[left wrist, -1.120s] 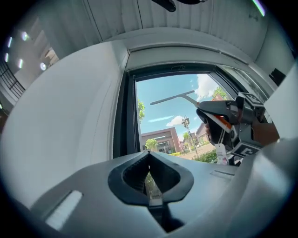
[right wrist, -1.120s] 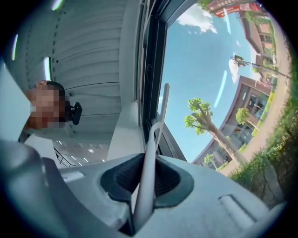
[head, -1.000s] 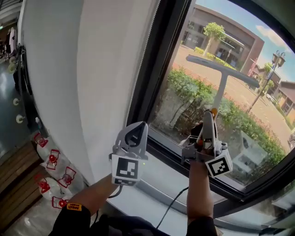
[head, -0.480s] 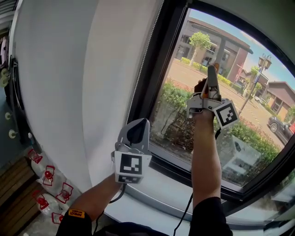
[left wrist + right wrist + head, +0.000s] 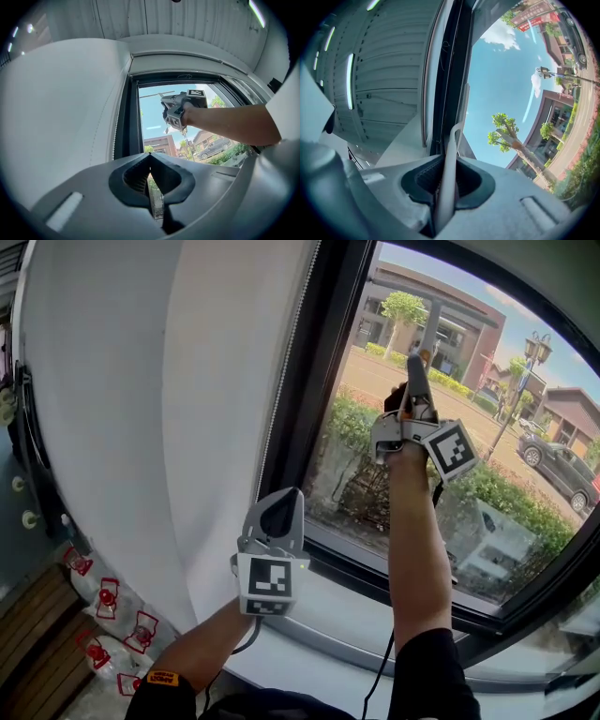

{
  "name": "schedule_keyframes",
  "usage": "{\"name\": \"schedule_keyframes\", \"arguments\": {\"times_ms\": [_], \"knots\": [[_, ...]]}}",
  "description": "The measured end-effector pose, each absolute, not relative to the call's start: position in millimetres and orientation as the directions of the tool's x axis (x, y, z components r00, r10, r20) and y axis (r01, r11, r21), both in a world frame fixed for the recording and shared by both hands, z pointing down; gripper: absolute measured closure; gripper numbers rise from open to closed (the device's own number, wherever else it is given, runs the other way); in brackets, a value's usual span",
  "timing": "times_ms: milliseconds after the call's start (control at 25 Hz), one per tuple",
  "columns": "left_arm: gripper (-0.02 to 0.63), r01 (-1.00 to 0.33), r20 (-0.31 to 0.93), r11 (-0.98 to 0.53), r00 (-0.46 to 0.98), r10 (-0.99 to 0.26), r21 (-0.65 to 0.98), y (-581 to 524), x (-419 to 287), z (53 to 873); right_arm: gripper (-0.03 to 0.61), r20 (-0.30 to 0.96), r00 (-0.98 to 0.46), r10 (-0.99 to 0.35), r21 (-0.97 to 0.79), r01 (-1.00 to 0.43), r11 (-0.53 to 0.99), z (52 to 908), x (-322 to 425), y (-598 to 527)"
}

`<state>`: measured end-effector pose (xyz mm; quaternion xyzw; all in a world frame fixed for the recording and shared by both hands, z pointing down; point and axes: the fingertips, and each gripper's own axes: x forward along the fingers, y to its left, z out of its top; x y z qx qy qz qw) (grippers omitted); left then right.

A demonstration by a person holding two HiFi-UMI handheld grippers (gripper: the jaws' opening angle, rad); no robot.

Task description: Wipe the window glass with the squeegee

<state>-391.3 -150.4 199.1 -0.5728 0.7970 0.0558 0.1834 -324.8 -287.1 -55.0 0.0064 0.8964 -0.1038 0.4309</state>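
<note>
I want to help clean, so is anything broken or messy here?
Nothing stands out. The right hand-held gripper grips the squeegee, raised in front of the window glass. The left hand-held gripper is shut and empty.

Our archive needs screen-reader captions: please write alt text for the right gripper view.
The right tool is clamped on the pale handle of a squeegee, which reaches up toward the window glass beside its dark frame. Outside are blue sky, a tree and a building.

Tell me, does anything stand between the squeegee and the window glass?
Nothing visible does. The right gripper is shut on the squeegee, which is raised before the window glass; the white blind hangs to its left, off the pane.
</note>
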Motion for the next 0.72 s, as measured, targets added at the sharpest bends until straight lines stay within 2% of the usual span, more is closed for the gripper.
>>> {"name": "schedule_keyframes", "arguments": {"times_ms": [280,400,520,720], "knots": [[0.595,-0.949,-0.331,0.304,-0.26,-0.907,-0.087,-148.5,-381.1,243.5,0.531,-0.736,-0.665,-0.126,-0.271,0.118,0.955,26.0,-318.5,-278.6],[0.595,-0.947,-0.286,0.305,-0.268,-0.92,-0.095,-149.2,-377.2,273.7,0.531,-0.706,-0.689,-0.168,-0.33,0.11,0.938,82.2,-313.2,-274.9],[0.595,-0.956,-0.239,0.291,-0.275,-0.931,-0.033,-148.3,-372.5,303.8,0.53,-0.673,-0.716,-0.187,-0.356,0.092,0.93,127.6,-313.3,-269.9],[0.595,-0.954,-0.19,0.298,-0.295,-0.936,0.015,-143.6,-374.1,331.5,0.53,-0.651,-0.735,-0.189,-0.368,0.087,0.926,148.3,-314.9,-265.8]]}}
